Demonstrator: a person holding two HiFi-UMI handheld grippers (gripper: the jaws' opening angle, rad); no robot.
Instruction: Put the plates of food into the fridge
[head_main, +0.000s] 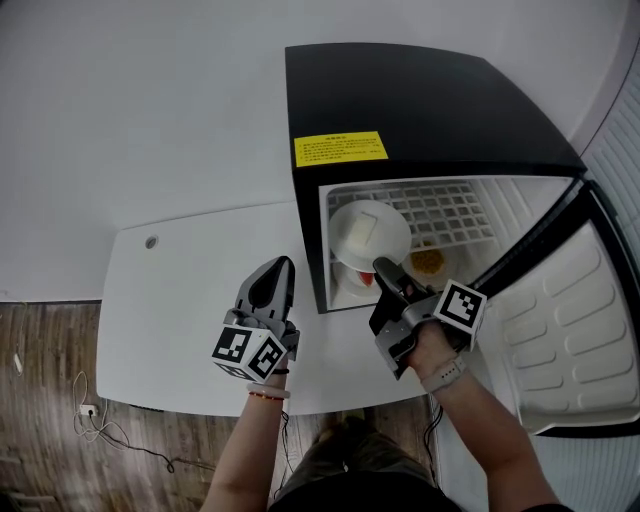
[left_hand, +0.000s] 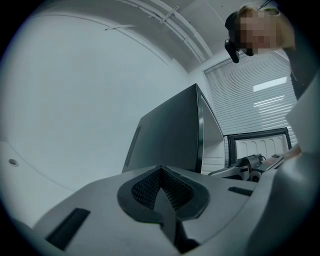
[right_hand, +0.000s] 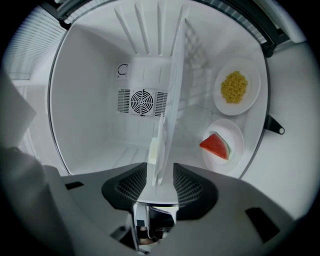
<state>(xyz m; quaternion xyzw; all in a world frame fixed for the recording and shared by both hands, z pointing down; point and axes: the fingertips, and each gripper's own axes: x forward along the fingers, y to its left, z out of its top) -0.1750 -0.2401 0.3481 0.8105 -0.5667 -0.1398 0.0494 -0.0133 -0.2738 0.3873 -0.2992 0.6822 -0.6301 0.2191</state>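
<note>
White plate (right_hand: 172, 90), bearing a pale block of food, runs edge-on straight ahead from my right tongs (right_hand: 159, 182). Its rim sits between the pads, which stand released with a gap on either side. It seems to rest on the wire shelf (head_main: 455, 210) inside the fridge (head_main: 430, 110), mid-frame in the head view, so I judge a straight pull-back clears it. Yellow grains (right_hand: 234, 86) and watermelon (right_hand: 216, 145) sit on plates at right. My left tongs (head_main: 272, 285), clenched and empty, hover farther off over the white table (head_main: 190, 290).
</note>
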